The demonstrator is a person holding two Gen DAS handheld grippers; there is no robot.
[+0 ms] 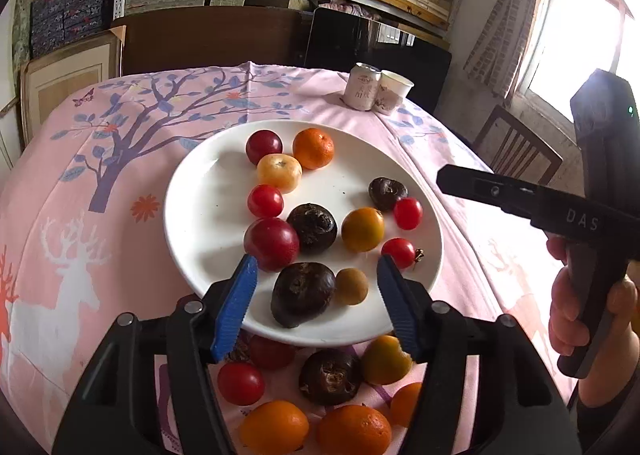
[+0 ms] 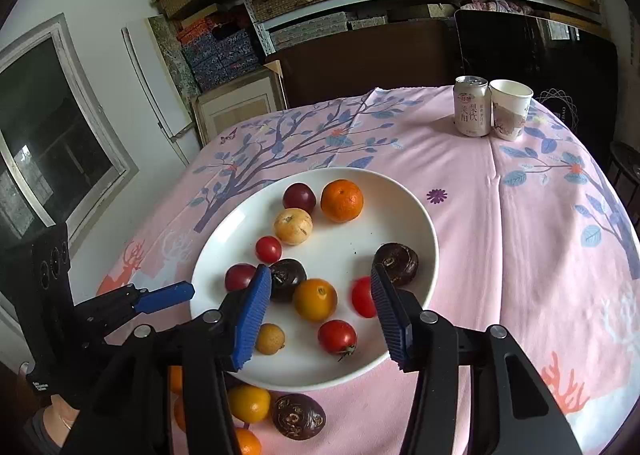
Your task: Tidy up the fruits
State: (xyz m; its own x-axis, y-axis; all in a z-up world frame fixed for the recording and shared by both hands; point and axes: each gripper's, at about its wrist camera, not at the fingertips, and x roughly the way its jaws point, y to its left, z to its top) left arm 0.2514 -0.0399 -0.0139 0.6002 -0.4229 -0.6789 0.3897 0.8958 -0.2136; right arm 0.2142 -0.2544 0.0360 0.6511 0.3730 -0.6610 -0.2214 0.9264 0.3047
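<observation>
A white plate (image 1: 208, 207) (image 2: 416, 223) on the pink tablecloth holds several fruits: an orange (image 1: 313, 148) (image 2: 341, 200), plums, cherry tomatoes, dark water chestnuts and yellow fruits. My left gripper (image 1: 316, 269) is open and empty above the plate's near edge, over a dark chestnut (image 1: 302, 293) and a small brown longan (image 1: 351, 286). My right gripper (image 2: 320, 279) is open and empty above the plate, over a yellow fruit (image 2: 315, 299). More fruits lie on the cloth in front of the plate, among them an orange (image 1: 354, 431) and a chestnut (image 2: 298, 416).
A drink can (image 1: 362, 87) (image 2: 472, 106) and a paper cup (image 1: 394, 92) (image 2: 510, 109) stand at the table's far right. A wooden chair (image 1: 516, 147) stands right of the table. Shelves with boxes fill the back wall.
</observation>
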